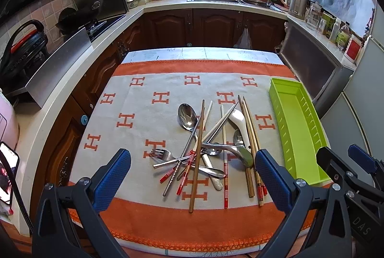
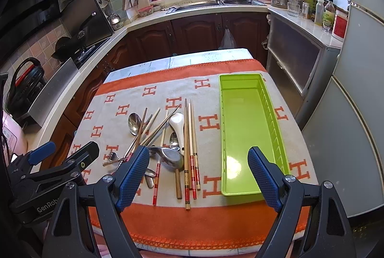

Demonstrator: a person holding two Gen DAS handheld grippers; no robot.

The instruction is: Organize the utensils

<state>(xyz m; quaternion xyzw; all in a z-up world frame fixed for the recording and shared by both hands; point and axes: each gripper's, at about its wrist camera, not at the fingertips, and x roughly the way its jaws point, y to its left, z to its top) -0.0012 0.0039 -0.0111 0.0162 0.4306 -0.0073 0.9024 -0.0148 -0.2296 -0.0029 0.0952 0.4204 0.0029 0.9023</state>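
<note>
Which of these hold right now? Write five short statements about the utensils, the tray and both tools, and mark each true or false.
1. The long lime-green plastic tray has nothing in it. True.
2. The white ceramic soup spoon lies inside the tray. False: it lies in the pile on the orange-and-grey patterned cloth, left of the tray.
3. The left tool is open and holds nothing. True.
4. The right tool is shut on a chopstick. False: it is open and holds nothing.
5. The silver metal fork lies at the left edge of the pile. True.
</note>
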